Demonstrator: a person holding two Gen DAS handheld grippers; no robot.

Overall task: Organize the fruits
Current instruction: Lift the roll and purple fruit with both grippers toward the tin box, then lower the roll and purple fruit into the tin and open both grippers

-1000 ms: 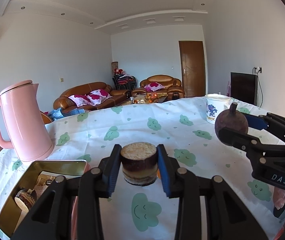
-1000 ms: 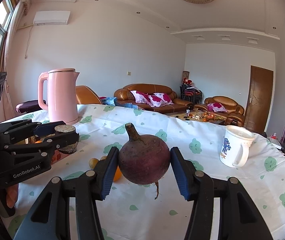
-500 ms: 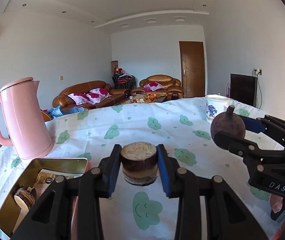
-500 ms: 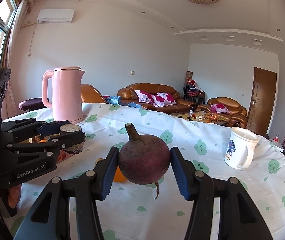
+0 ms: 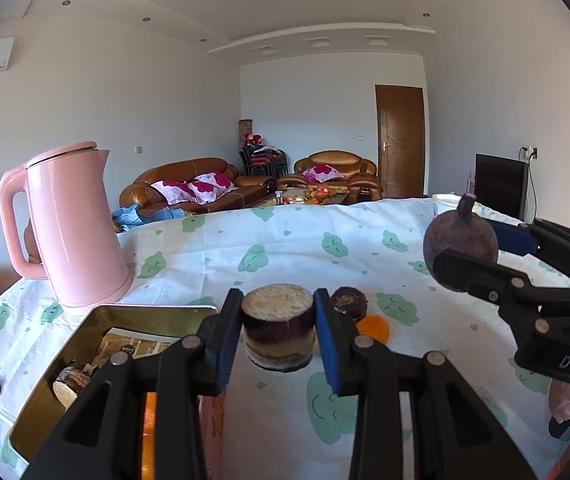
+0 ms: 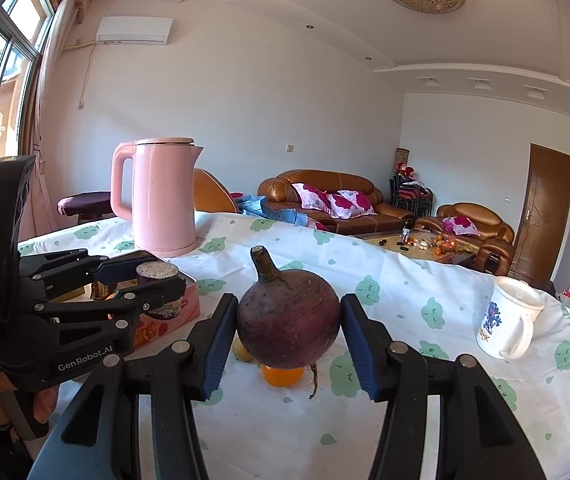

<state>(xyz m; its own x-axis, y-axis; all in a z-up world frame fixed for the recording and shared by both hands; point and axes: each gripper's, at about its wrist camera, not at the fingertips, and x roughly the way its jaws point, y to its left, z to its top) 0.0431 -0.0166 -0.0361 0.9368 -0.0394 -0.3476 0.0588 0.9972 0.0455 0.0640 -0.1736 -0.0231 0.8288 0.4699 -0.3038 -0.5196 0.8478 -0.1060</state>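
Both grippers loaded — left gripper [image 5: 278, 332] sugarcane piece [image 5: 277, 326] perhaps, right gripper [image 6: 288, 334] beet [image 6: 288, 322]

You could read "GenRobot.AI" in pale letters along the side of the left gripper [image 6: 157, 292], seen from the right wrist camera. Lower on that same black body sat a small white label beginning "Data Acquisition System", too small to be sure of. From the left wrist camera, the right gripper [image 5: 465, 256] carried the letters "DAS" on its black housing. The white mug [image 6: 509, 320] bore a blue print with orange lettering you could not make out.
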